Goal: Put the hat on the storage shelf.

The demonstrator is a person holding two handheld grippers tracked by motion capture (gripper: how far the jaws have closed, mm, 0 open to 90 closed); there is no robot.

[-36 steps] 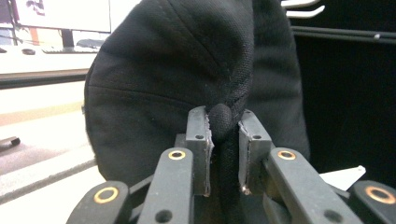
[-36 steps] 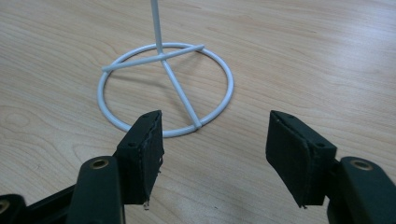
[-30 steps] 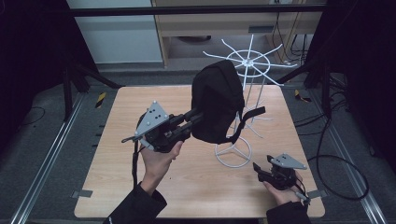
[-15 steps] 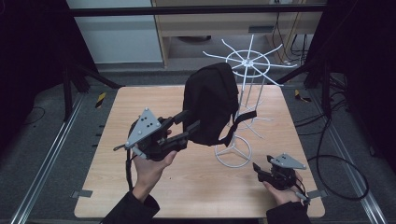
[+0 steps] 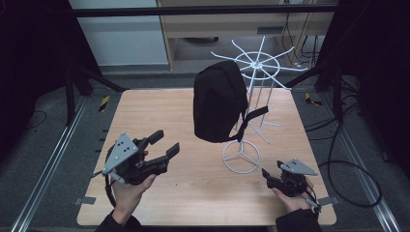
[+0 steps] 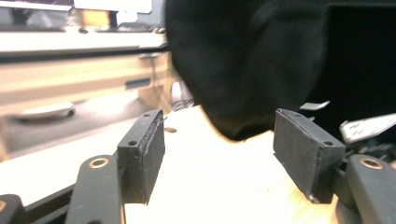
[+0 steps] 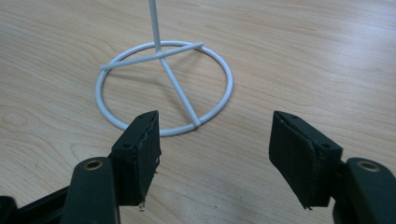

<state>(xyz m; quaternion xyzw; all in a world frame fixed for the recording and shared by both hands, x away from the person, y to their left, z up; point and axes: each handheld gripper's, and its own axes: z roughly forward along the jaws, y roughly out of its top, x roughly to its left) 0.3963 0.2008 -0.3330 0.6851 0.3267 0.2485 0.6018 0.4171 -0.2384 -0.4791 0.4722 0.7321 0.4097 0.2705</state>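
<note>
Lower left: left gripper [image 5: 162,143] wide apart, just been opening, nothing between the pads. Centre: black backpack [image 5: 216,101] hung on white wire rack [image 5: 256,65], strap dangling; could slip off or tip the light rack. Lower right: right gripper [image 5: 267,175] spread, empty, near ring base [image 7: 163,88].

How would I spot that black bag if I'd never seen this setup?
Start at the wooden table. Toward its far right stands a white wire rack with spokes on top and a ring base. The black backpack hangs from it, clear of the tabletop: the one large, soft, dark thing among thin white wires.
</note>
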